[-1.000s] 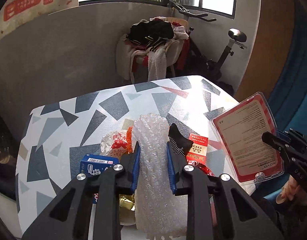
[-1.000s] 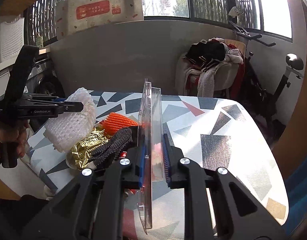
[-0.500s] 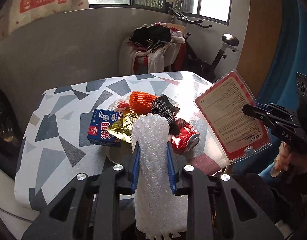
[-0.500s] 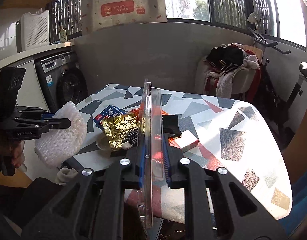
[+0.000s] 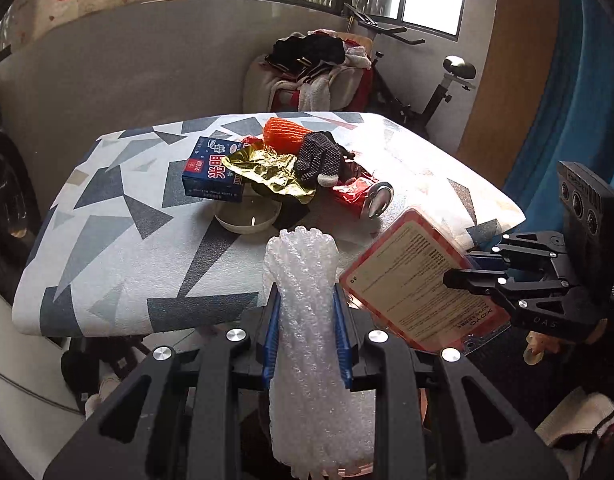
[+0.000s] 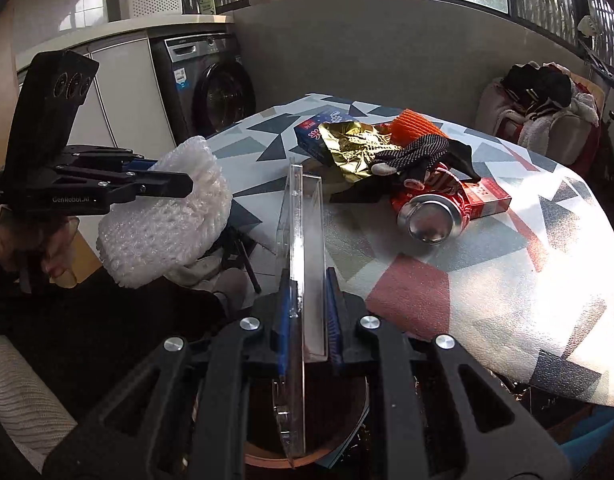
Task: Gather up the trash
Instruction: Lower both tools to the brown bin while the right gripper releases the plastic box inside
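Note:
My left gripper (image 5: 307, 304) is shut on a white foam net sleeve (image 5: 307, 272), held off the near edge of the patterned table (image 5: 119, 252). My right gripper (image 6: 307, 292) is shut on a clear plastic package (image 6: 301, 240), seen edge-on; its red card (image 5: 419, 280) shows in the left wrist view. Piled on the table are a blue carton (image 5: 213, 176), gold foil (image 5: 267, 172), a black dotted glove (image 5: 319, 160), an orange net (image 5: 285, 134), a crushed red can (image 6: 431, 216), a red box (image 6: 487, 196) and a white bowl (image 5: 247, 220). A round brown-rimmed container (image 6: 347, 452) lies under the right gripper.
A washing machine (image 6: 219, 92) stands left of the table. Behind it are a chair heaped with clothes (image 5: 315, 68) and an exercise bike (image 5: 447, 80). A blue curtain (image 5: 587, 100) hangs at the right. Dark clutter sits on the floor under the table edge.
Both grippers have drawn back from over the table and sunk past its near edge. Each keeps its hold: the left on the foam sleeve, the right on the plastic package.

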Demonstrator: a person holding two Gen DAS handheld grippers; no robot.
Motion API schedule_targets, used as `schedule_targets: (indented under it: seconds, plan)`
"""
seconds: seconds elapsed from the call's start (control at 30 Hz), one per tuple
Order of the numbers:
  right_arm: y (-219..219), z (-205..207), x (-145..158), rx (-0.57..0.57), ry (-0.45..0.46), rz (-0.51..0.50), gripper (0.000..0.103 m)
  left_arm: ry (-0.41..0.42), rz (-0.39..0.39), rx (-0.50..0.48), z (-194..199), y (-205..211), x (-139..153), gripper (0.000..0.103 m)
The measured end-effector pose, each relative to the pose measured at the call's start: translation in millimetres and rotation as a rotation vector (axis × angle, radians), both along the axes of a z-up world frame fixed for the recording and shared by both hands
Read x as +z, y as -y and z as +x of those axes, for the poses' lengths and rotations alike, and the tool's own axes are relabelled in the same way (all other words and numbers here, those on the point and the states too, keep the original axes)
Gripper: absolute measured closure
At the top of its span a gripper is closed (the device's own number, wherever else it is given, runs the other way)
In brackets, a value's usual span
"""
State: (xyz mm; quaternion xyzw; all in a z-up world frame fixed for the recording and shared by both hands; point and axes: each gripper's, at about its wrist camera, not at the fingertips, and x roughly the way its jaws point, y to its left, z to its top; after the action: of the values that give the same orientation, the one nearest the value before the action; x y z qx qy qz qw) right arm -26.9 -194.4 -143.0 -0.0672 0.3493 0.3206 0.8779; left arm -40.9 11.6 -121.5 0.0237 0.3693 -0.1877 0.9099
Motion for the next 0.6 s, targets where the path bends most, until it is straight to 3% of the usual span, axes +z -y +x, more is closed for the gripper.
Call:
schedule_targets:
  seconds: [0.27,0.6]
  plan:
    - [-21,0,-68,0.040,-0.189,-0.075,0.084,0.020,-0.014,0.022,-12,-2,-8,0.079]
    - [-20,10,-82,0.002,-0.244,-0.099,0.084,-0.003,-0.034,0.033,-14,3,-29,0.078]
